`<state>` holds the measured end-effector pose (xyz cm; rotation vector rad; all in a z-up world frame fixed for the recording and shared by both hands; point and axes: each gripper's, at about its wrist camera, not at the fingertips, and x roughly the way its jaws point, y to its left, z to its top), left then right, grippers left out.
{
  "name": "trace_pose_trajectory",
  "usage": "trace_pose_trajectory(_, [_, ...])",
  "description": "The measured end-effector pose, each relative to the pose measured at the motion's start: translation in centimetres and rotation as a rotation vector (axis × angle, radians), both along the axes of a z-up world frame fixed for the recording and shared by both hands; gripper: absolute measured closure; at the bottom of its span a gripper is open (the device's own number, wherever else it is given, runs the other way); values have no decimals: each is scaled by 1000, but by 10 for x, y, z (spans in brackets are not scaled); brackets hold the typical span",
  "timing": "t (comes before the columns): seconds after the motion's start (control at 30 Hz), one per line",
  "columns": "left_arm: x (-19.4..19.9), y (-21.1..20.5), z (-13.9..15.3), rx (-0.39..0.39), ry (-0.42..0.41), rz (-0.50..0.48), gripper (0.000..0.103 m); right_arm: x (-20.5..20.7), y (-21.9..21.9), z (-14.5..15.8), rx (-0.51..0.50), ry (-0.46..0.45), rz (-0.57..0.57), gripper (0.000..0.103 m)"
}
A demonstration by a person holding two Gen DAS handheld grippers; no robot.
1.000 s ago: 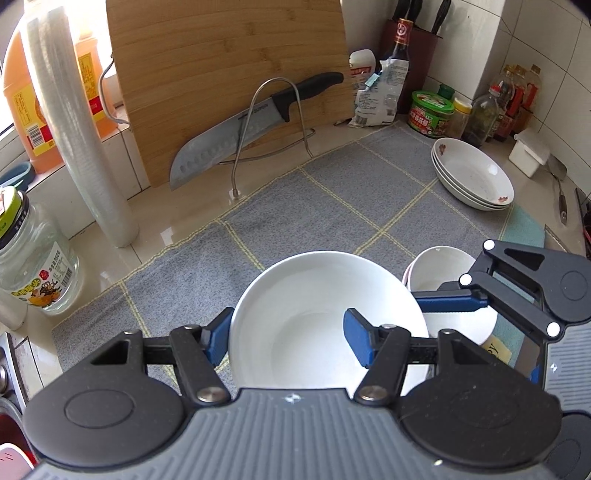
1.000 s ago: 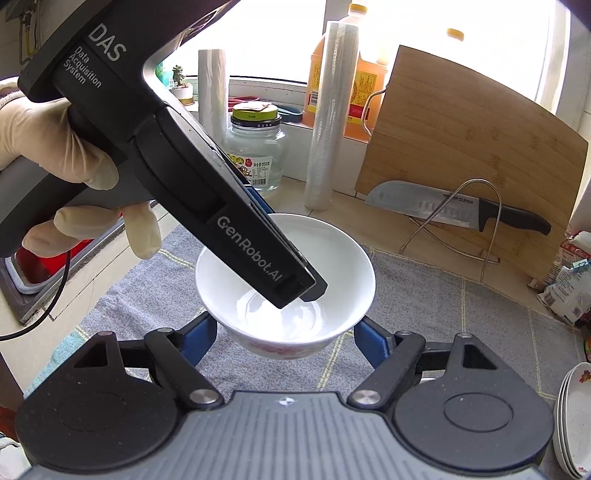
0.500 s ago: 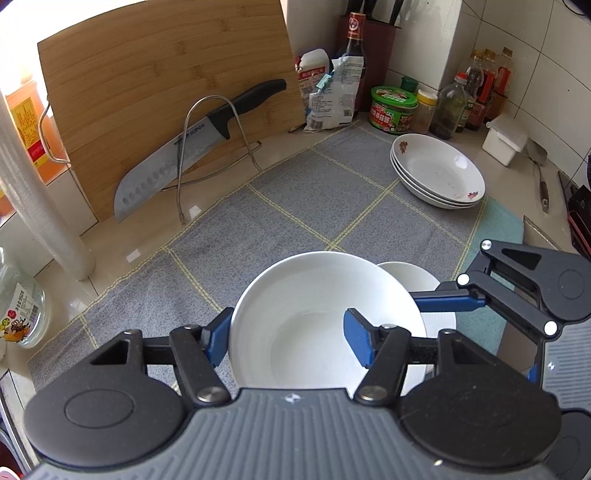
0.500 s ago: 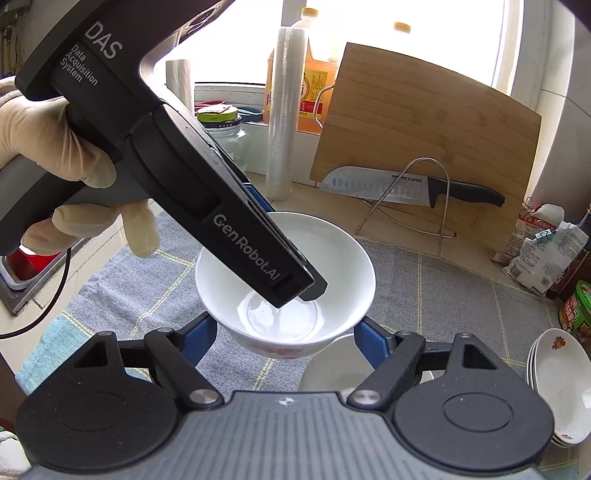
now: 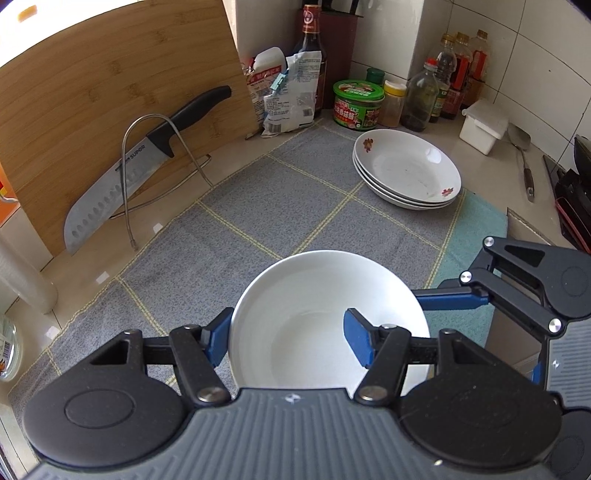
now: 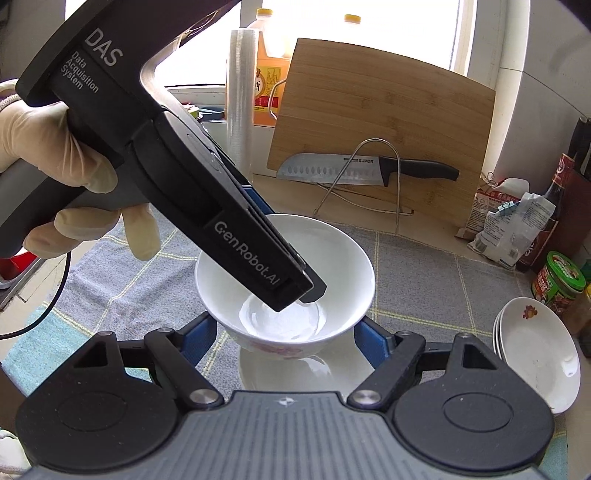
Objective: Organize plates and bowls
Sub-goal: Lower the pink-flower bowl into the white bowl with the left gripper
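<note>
Both grippers have carried their bowls sideways along the counter since a second ago: the oil bottles and the film roll have slid toward the left edge of the left wrist view, and the stack of plates now sits nearer its centre.

The left gripper pinches the rim of a white bowl, one blue finger outside the wall and one inside, and holds it above the grey checked mat. The right gripper is closed on a second bowl lower down, its blue fingers against that bowl's sides, directly beneath the first bowl. A gloved hand grips the left tool's handle.

The mat covers a pale stone counter, with a teal cloth along its right edge. A bamboo cutting board leans against the back wall, a knife resting in a wire stand before it. Sauce bottles, a green-lidded jar, and packets crowd the tiled corner. A white container and a spatula lie to the right. A bright window stands behind the board.
</note>
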<state>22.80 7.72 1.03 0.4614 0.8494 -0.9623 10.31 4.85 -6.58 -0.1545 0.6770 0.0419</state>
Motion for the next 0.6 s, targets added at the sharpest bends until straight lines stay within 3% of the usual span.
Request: trace_pose_trajectory(0.6, [-9,-23,-21,37,25,-47,41,-6,-23,-22,53,48,-28,18])
